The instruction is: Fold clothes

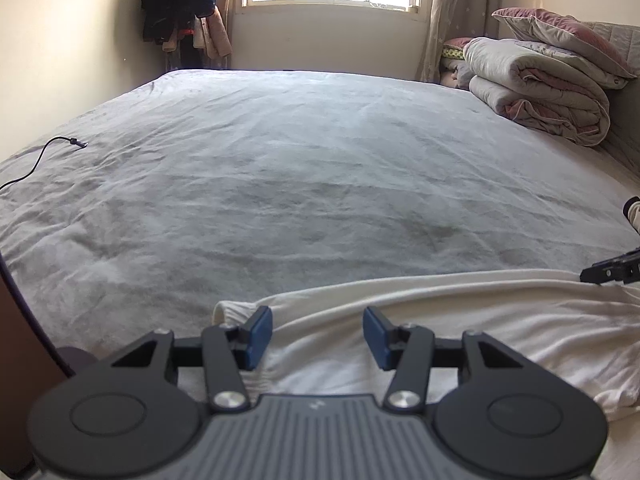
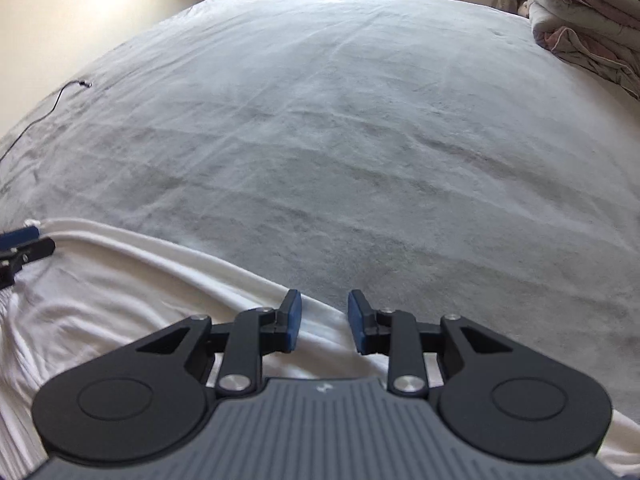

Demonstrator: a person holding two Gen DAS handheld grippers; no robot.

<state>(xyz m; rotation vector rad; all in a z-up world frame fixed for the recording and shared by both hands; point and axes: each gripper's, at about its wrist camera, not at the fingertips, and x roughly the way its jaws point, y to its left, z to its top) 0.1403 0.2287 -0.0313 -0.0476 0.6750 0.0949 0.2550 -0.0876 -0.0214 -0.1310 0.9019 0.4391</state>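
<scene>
One white garment (image 1: 460,320) is spread on the grey bed (image 1: 300,160), long axis running sideways, right under both grippers. The left gripper (image 1: 318,334) is held spread above one end, the right gripper (image 2: 324,322) spread over the far folded edge; nothing's pinched.

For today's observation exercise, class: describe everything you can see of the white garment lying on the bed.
The white garment looks like soft, thin cotton, cream-white and wrinkled. It lies spread flat along the near edge of the grey bed sheet, its far edge rolled into a rounded fold. A gathered, elastic-looking hem shows near the left tool. Both tools are open above it, the right tool over its far edge; neither grips it.
</scene>
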